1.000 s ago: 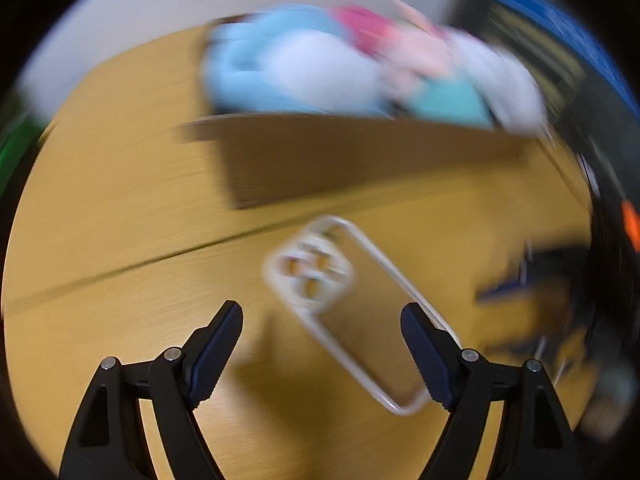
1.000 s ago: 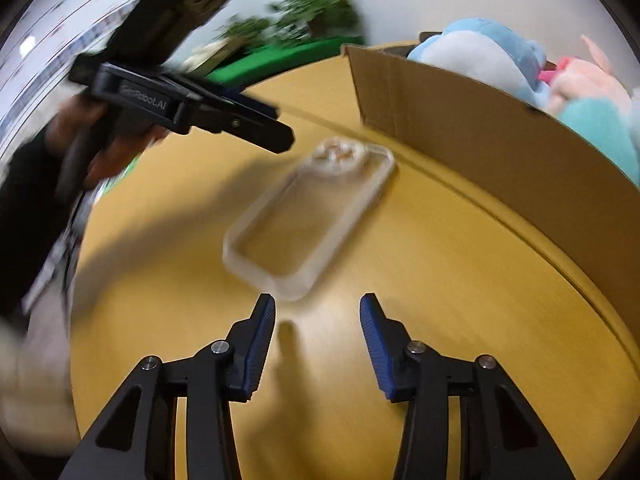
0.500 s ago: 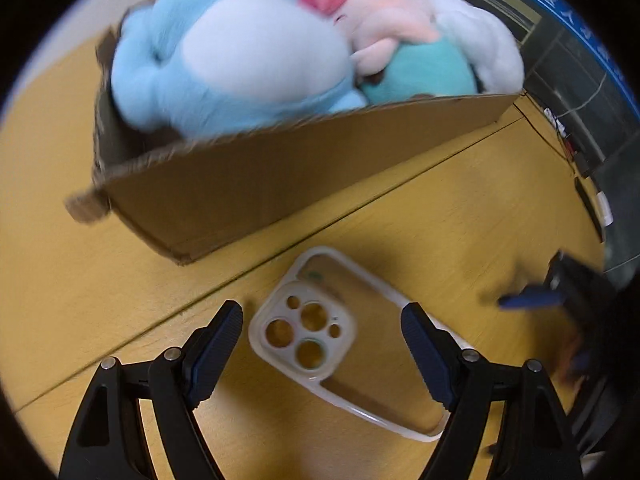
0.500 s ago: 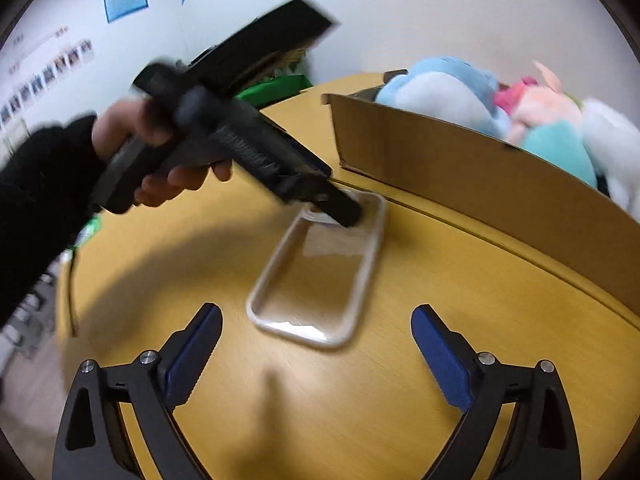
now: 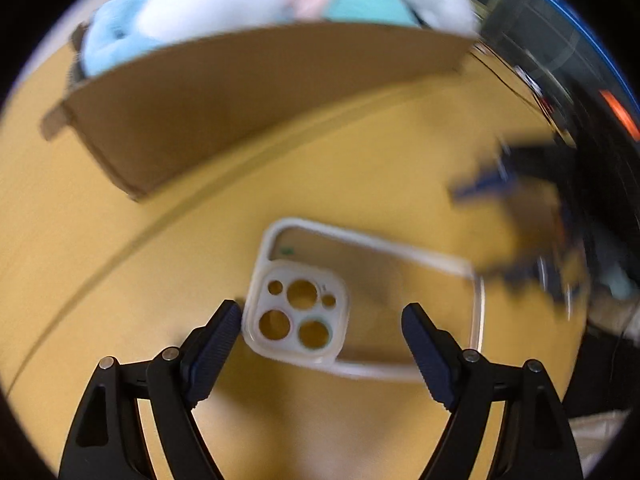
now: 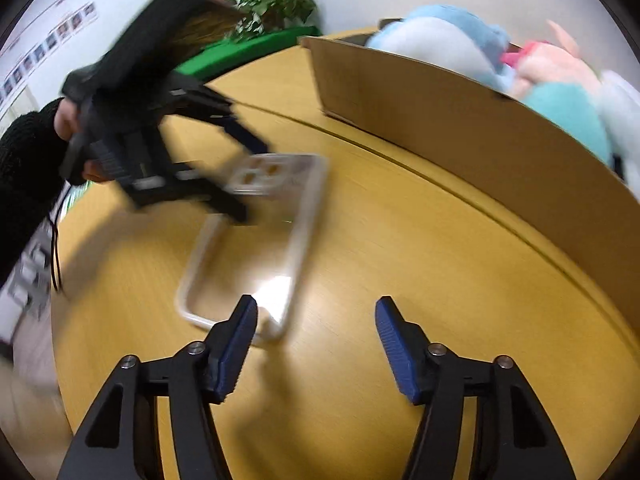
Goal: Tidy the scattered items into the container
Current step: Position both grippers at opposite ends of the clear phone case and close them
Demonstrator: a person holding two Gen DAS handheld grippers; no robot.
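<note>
A clear phone case [image 5: 360, 300] lies flat on the wooden table; it also shows in the right wrist view [image 6: 256, 240]. My left gripper [image 5: 320, 332] is open, its jaws on either side of the case's camera end, low over the table. My right gripper [image 6: 316, 324] is open and empty at the case's other end, its left fingertip [image 6: 240, 328] beside the case corner. The cardboard box [image 5: 248, 92] stands behind the case, full of plush toys [image 5: 224, 4]. The box also shows in the right wrist view [image 6: 460, 120].
The round wooden table [image 6: 380, 280] has a seam running in front of the box. The left gripper and the hand holding it [image 6: 132, 128] show over the case in the right wrist view. A green plant [image 6: 276, 4] stands beyond the table's far edge.
My left gripper has come down and closer, so its jaws now bracket the case's camera end. My right gripper has narrowed somewhat and moved closer to the case's near end.
</note>
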